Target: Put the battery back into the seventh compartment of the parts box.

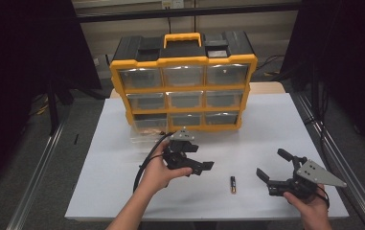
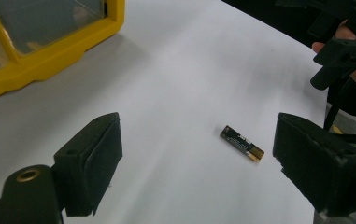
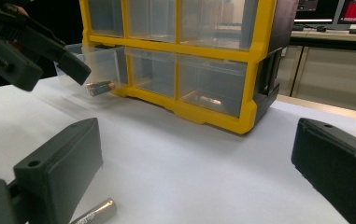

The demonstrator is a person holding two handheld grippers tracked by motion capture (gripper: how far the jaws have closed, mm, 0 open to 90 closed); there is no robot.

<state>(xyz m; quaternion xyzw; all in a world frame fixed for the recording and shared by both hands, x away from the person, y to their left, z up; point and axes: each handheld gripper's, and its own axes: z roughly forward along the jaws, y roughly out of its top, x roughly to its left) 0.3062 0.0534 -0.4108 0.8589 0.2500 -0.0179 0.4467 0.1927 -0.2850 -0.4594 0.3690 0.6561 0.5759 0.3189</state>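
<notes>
A battery (image 1: 233,184) lies loose on the white table (image 1: 276,129), ahead of the left gripper (image 1: 204,166) and between its wide-apart jaws as that gripper's view looks at it, gripped by nothing. The right gripper (image 1: 272,167) waits just beside it with jaws also spread and empty, the battery close by its near jaw. Beyond both, the yellow drawer cabinet (image 1: 183,88) has its bottom-left drawer (image 3: 91,67) pulled out with another battery (image 3: 100,87) inside, so I'd judge the sorting partly done and this one not yet picked up.
</notes>
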